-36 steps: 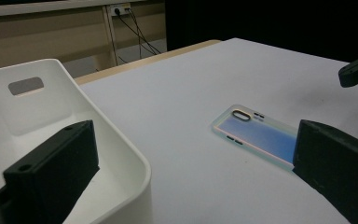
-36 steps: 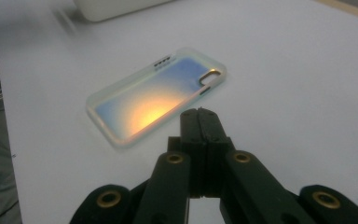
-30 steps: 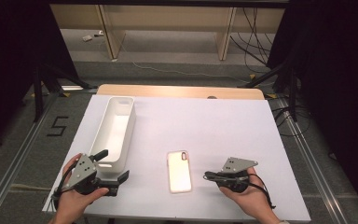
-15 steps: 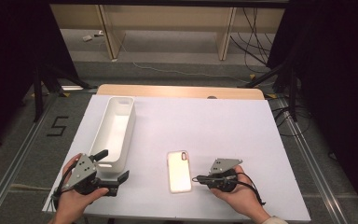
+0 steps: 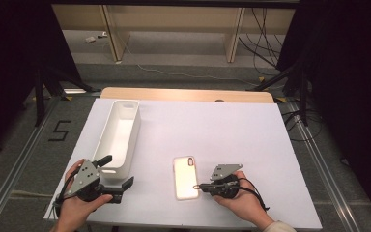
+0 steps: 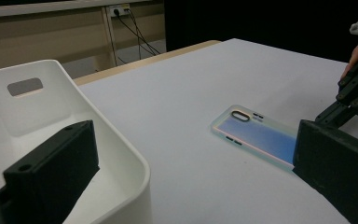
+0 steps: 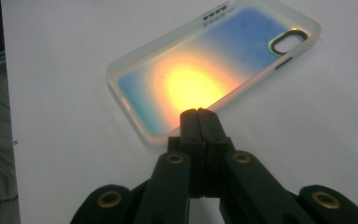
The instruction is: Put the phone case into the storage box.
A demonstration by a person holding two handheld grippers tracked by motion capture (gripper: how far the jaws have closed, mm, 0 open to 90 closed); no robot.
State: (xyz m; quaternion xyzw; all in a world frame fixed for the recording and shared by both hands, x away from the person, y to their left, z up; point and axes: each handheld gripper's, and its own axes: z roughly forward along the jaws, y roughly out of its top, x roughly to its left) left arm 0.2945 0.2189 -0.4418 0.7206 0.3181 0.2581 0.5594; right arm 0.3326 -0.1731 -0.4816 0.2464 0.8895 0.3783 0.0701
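White table (image 5: 251, 140) is slick: the right gripper (image 7: 199, 113), jaws pressed together and empty at the phone case (image 7: 205, 70) edge, may just shove it away.

In the right gripper view, the closed black right gripper (image 7: 199, 113) covers part of the near long edge of the translucent iridescent phone case (image 7: 205, 70); whether it touches the case cannot be told. In the left gripper view, a black jaw hides the case's (image 6: 261, 135) near end, and the long white plastic bin (image 6: 51, 140) is cut off by the left and bottom edges.
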